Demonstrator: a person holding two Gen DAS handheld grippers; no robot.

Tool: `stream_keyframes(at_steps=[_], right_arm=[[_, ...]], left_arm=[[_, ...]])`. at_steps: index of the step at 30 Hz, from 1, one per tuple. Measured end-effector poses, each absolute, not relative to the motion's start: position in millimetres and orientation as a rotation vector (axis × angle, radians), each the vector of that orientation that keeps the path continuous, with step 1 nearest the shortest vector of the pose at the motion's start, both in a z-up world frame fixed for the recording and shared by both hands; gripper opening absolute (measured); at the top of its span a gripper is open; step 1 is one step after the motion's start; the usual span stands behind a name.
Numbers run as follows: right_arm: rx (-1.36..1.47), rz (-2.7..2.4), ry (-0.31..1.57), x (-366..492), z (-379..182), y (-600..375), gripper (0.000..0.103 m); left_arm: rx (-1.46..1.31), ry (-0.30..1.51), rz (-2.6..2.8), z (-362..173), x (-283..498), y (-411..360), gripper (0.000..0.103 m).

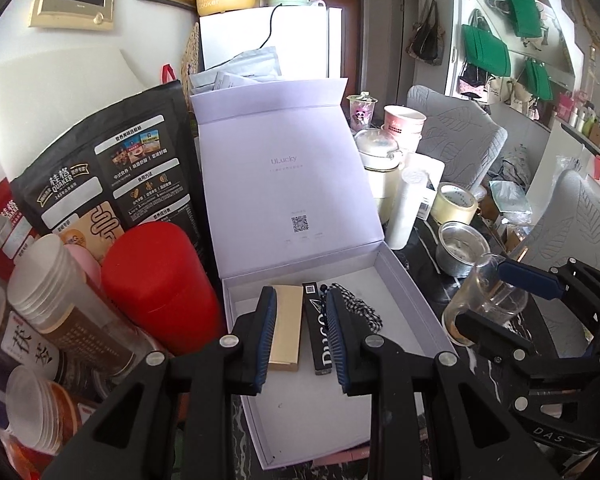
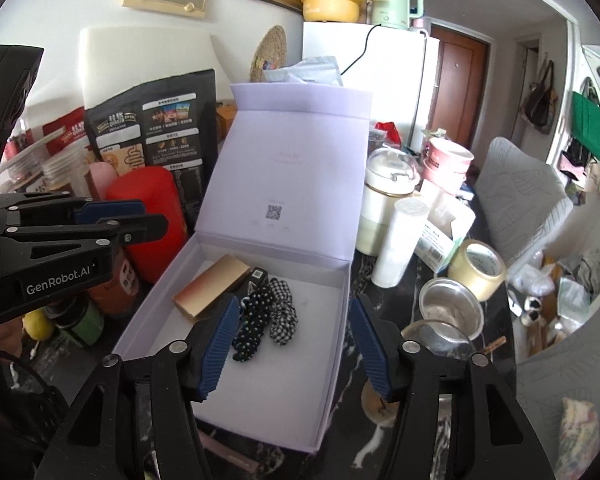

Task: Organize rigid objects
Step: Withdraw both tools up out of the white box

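An open lilac gift box stands on the dark marble table with its lid propped upright. Along its far wall lie a gold box, a slim black box and two scrunchies, one dotted and one checked. My left gripper hovers above the gold and black boxes, its jaws drawn close and holding nothing. My right gripper hangs over the box's right half with its jaws wide apart and nothing between them.
A red canister, jars and a black oat bag crowd the box's left side. To its right stand a white tumbler, a tape roll, a steel cup and a glass jug. Grey chairs lie beyond.
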State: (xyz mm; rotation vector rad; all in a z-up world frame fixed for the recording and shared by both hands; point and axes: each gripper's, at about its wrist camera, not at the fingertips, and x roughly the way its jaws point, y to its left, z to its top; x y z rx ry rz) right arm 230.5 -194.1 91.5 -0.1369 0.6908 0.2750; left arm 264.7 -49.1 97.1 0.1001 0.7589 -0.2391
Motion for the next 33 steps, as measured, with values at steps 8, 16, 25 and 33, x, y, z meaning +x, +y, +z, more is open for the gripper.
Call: stream_keyframes(at_steps=[8,16,25,33], right_arm=[[-0.147,0.256,0.651,195,109,-198,0.066],[-0.138,0.236,0.629,160,116,-204,0.069],[-0.121,0.212,0.637,125,110,-212,0.069],[-0.113,0.199,0.642,98,103,-216,0.069]], left_arm=[[0.104,0.741,-0.228,108,233,-47,0.026],[0.115,0.736,-0.221,109,202,-43,0.026],[0.124,0.731,-0.222,106,168,-40,0.026],[0.119,0.748,-0.241,94,146,-41,0.081]])
